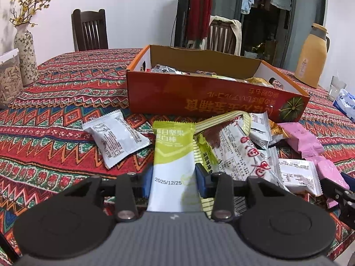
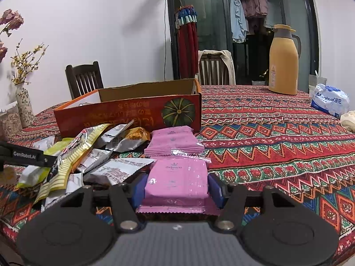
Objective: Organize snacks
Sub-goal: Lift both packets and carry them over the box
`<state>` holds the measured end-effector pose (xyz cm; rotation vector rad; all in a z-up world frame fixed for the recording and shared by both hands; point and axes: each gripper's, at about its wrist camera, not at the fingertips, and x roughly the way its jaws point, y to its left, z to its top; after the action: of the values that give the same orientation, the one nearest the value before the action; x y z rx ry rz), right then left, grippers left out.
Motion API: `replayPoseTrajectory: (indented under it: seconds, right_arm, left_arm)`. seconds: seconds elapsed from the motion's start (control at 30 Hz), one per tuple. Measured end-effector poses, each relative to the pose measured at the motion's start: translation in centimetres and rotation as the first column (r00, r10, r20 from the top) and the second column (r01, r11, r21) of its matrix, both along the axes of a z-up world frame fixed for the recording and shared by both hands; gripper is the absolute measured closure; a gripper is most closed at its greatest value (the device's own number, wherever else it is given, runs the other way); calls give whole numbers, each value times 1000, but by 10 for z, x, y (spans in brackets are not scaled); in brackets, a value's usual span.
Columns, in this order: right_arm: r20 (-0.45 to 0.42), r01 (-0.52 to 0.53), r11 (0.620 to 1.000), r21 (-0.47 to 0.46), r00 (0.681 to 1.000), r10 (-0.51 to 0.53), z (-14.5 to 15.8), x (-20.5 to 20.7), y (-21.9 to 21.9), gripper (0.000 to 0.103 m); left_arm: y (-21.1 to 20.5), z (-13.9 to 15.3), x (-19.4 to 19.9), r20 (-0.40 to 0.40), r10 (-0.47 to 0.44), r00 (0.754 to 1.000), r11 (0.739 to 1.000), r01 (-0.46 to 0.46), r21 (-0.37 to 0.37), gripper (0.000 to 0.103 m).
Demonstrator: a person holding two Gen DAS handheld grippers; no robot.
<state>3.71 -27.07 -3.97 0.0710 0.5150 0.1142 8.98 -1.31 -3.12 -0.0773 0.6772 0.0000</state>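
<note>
My left gripper (image 1: pixel 173 177) is shut on a green and white snack bar (image 1: pixel 172 153) that points toward the orange cardboard box (image 1: pixel 199 95). The box holds several snacks. My right gripper (image 2: pixel 176 187) is shut on a pink snack packet (image 2: pixel 177 179). A second pink packet (image 2: pixel 173 140) lies just beyond it, in front of the box (image 2: pixel 124 115). A pile of loose snack packets (image 1: pixel 241 150) lies on the patterned tablecloth between the grippers; it also shows in the right wrist view (image 2: pixel 93 155). A white packet (image 1: pixel 115 137) lies apart to the left.
A yellow thermos (image 2: pixel 283 59) and a tissue pack (image 2: pixel 330 99) stand at the far right. A flower vase (image 1: pixel 25 53) and a clear jar (image 1: pixel 8 79) stand at the left. Two dark chairs (image 1: pixel 89 31) stand behind the table.
</note>
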Motion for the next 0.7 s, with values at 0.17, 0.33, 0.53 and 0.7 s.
replayPoseTrajectory:
  seconds: [0.17, 0.33, 0.53, 0.7]
  right_arm:
    - [8, 7, 1000, 0, 1000, -7, 2, -5, -2, 45]
    - [31, 8, 1000, 3, 999, -8, 8, -11, -2, 45]
    - [65, 3, 1000, 9, 998, -4, 17, -18, -2, 45]
    - [80, 1, 1000, 12, 997, -2, 22, -19, -2, 45]
  left_arm:
    - [3, 6, -4, 19, 2, 1000, 1000, -2, -2, 63]
    - [5, 8, -7, 28, 4, 1000, 1000, -4, -4, 63]
    - [6, 15, -12, 53, -2, 999, 1000, 2, -5, 63]
    - [7, 18, -13, 63, 0, 998, 1000, 1, -6, 63]
